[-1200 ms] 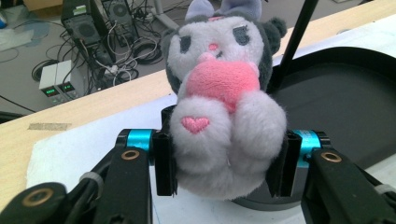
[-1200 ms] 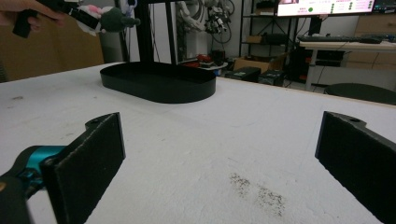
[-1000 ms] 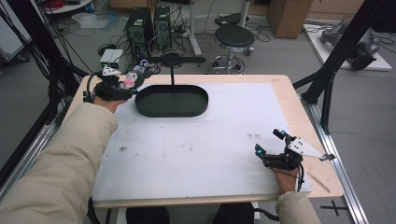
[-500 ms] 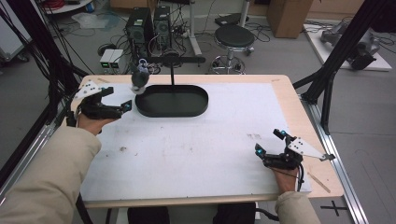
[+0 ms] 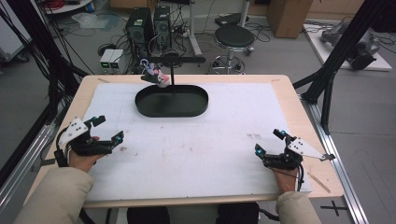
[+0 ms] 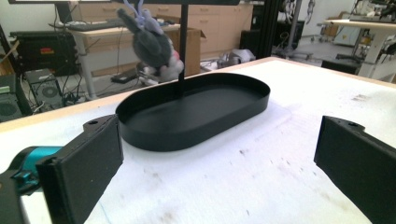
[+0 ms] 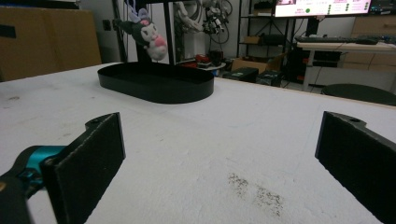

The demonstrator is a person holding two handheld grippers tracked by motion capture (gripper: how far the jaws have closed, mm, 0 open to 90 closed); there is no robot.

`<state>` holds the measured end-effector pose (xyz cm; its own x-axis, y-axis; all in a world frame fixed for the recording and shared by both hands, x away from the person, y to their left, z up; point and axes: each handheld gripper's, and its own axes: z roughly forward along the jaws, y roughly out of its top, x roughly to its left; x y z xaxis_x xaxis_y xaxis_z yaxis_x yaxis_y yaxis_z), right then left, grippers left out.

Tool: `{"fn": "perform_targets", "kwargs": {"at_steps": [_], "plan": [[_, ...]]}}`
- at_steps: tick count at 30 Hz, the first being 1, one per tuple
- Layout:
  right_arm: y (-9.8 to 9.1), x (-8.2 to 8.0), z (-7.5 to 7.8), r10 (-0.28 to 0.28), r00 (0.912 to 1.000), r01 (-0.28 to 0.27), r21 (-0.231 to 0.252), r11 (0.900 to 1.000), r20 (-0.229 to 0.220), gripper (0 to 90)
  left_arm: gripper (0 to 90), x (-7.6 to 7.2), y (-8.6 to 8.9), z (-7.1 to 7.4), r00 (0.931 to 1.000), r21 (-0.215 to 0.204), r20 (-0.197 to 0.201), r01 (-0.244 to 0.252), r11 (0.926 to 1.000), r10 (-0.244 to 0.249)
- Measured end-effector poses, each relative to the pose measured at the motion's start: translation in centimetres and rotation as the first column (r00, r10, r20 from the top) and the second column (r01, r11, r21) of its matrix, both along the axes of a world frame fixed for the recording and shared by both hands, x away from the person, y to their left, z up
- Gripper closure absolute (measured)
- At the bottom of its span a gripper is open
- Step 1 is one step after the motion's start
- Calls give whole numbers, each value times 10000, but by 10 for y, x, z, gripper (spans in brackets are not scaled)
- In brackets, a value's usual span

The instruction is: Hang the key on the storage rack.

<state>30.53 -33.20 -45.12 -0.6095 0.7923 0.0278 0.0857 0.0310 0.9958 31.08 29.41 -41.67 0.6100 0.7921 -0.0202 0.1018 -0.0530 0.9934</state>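
Up at the far side of the table, we see a small plush toy with a dark grey body, lilac ears and a pink-and-white face (image 5: 154,77) hanging from the crossbar of a thin black metal stand (image 5: 173,74). It dangles tilted, head low, just above the far left rim of the shallow oval black tray (image 5: 172,111) — apart from the tray, not resting in it. In the left gripper view the toy (image 6: 153,44) hangs beside the upright post, which rises from the tray floor; the tray (image 6: 196,123) holds nothing else that we can see. From the right gripper view the toy (image 7: 145,32) shows its pink face against the post.

We hold the left gripper (image 5: 108,129) at the near left of the white foam mat (image 5: 196,154), its jaws spread wide with nothing between them — they have just been opening. Our right gripper (image 5: 270,142) sits at the near right, jaws likewise wide apart over bare mat. Both are well apart from the toy and the tray, and the mat carries some dark smudges near each.
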Motion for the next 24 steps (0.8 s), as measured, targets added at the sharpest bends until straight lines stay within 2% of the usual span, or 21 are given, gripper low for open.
{"fn": "perform_targets", "kwargs": {"at_steps": [5,9,11,13,15,18,21,24], "plan": [[0,0,0,-22,10000,22,-62,10000,36,6,17,-14,2,-21,10000,-134,25,-69,9999,70],[1,0,0,-16,10000,17,-120,9999,43,6,17,-20,3,-31,9997,-142,75,-219,9997,220],[1,-1,0,-11,10000,12,-114,9999,41,6,17,-23,4,-33,9990,-291,293,-336,9990,345],[1,-1,0,-19,10000,19,-121,9999,0,6,17,-23,5,-34,9987,-396,312,-385,9985,397],[1,0,0,-13,10000,14,-145,9999,60,6,17,-24,4,-34,9979,-347,367,-529,9980,541],[1,0,0,-32,10000,32,-148,9999,63,6,17,-28,3,-35,9953,-288,687,-659,9974,677],[1,-1,0,-60,10000,61,-146,9999,46,6,17,-29,4,-36,9933,-570,859,-722,9958,769],[2,-1,0,-134,9999,134,-158,9998,9,6,17,-31,4,-36,9924,-469,999,-678,9966,722]]}}
